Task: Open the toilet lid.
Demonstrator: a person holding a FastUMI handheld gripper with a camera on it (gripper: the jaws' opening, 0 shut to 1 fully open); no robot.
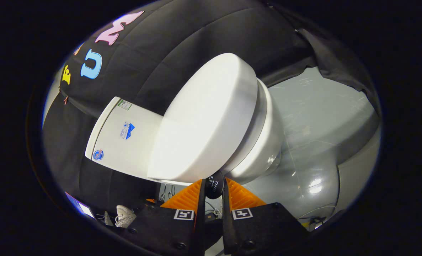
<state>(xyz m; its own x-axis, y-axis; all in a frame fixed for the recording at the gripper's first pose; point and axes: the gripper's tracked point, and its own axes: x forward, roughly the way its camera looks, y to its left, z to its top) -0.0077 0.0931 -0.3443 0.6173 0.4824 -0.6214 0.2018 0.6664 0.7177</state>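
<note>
A white toilet stands tilted in the gripper view, its tank (125,137) against the black cloth wall. The broad white lid (203,121) lies over the seat (264,117) and bowl (267,153), with a narrow gap showing along its far side. A small black round tab (214,187) sticks out from the lid's front edge. My gripper (214,182) is shut on this tab, one finger (186,201) pressing on each side of it.
Grey glossy floor (314,124) spreads beyond the bowl. Below the tank lie a white shoe (124,215), loose cables (168,193) and a lit screen (81,209). Black cloth (331,64) hangs down at the far side of the floor.
</note>
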